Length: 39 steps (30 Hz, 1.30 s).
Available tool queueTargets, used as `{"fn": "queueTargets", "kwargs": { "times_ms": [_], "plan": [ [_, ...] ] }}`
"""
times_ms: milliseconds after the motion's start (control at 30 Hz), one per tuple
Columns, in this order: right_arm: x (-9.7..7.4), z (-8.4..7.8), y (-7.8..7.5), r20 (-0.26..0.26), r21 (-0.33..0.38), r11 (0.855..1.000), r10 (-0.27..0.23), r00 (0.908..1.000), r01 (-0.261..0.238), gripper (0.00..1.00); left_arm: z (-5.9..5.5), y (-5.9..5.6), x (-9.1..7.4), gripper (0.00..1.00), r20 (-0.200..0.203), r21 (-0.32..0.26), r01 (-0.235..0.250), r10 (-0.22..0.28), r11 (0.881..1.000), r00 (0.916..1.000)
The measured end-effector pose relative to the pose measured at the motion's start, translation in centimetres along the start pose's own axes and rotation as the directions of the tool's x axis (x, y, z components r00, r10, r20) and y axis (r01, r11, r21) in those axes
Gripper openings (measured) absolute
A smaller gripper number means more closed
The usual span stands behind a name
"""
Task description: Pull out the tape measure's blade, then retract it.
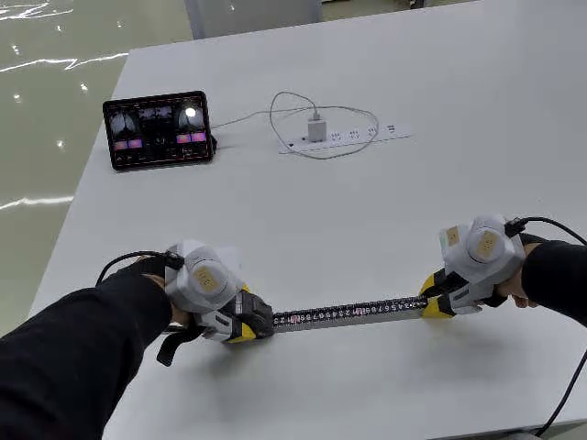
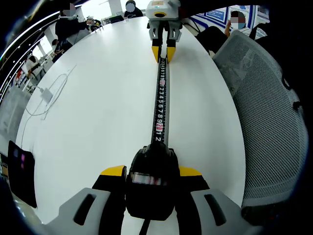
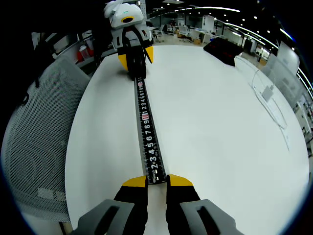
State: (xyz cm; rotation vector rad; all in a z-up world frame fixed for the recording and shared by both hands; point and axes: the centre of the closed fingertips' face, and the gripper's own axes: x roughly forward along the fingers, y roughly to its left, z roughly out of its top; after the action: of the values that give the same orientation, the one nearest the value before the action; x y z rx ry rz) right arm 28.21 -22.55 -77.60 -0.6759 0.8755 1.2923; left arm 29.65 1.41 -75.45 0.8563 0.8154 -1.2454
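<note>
And it's a clean hold on the left: the left gripper (image 2: pixel 151 172) is clamped on the black tape measure (image 2: pixel 150 188), with its yellow jaw tips pressed to either side of it, low on the near left of the white tabletop (image 1: pixel 367 220). Out of it runs the blade (image 1: pixel 348 313), dark with white numerals, lying flat on the tabletop and drawn straight across to the right gripper (image 3: pixel 156 181). That gripper has its jaws pinched close together, and the end of the blade sits right between the yellow tips. The two grippers face each other along the strip, well apart, both low over the surface. Dark sleeves (image 1: pixel 64 348) come in behind each of them.

Over on the far side of the tabletop, a tablet (image 1: pixel 158 130) stands with its screen lit. To its right lies a white power strip (image 1: pixel 353 137) with a charger (image 1: pixel 316 128) plugged in and a white cable (image 1: pixel 293 93) looping around it. A grey mesh chair (image 3: pixel 39 137) sits just beside the tabletop's near edge.
</note>
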Motion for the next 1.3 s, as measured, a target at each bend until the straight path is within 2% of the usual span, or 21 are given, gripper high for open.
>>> {"fn": "queueTargets", "kwargs": {
  "times_ms": [433,633,867,933,967,1200,1300],
  "plan": [
    [-0.19,0.2,0.29,-0.002,-0.004,1.0,-0.006,1.0,0.006,0.1,-0.03,0.07,0.06,0.33,0.007,-0.002,0.0,0.0,1.0,1.0],
    [-0.2,0.27,0.29,0.003,0.017,1.0,-0.006,1.0,0.006,0.1,0.02,0.12,0.11,0.33,0.008,-0.007,-0.004,0.004,1.0,1.0],
    [-0.12,0.24,0.22,-0.023,-0.013,1.0,-0.003,0.9997,0.002,0.11,0.05,0.1,0.1,0.33,0.01,-0.01,-0.004,0.005,1.0,0.9999],
    [-0.11,0.27,0.22,-0.028,-0.007,1.0,-0.005,0.9996,0.005,0.11,0.09,0.12,0.15,0.33,0.004,-0.021,-0.008,0.008,1.0,1.0],
    [-0.12,0.28,0.25,-0.03,-0.004,1.0,-0.006,0.9995,0.006,0.11,0.06,0.08,0.15,0.33,-0.003,-0.006,-0.008,0.008,1.0,1.0],
    [-0.09,0.19,0.17,-0.05,-0.02,1.0,-0.005,0.9988,0.004,0.12,0.14,0.27,0.1,0.34,0.025,-0.029,-0.024,0.025,0.999,0.9994],
    [-0.1,0.17,0.15,-0.051,-0.024,1.0,-0.003,0.9987,0.001,0.12,0.09,0.22,0.05,0.34,0.022,-0.026,-0.023,0.024,0.999,0.9995]
  ]
}}
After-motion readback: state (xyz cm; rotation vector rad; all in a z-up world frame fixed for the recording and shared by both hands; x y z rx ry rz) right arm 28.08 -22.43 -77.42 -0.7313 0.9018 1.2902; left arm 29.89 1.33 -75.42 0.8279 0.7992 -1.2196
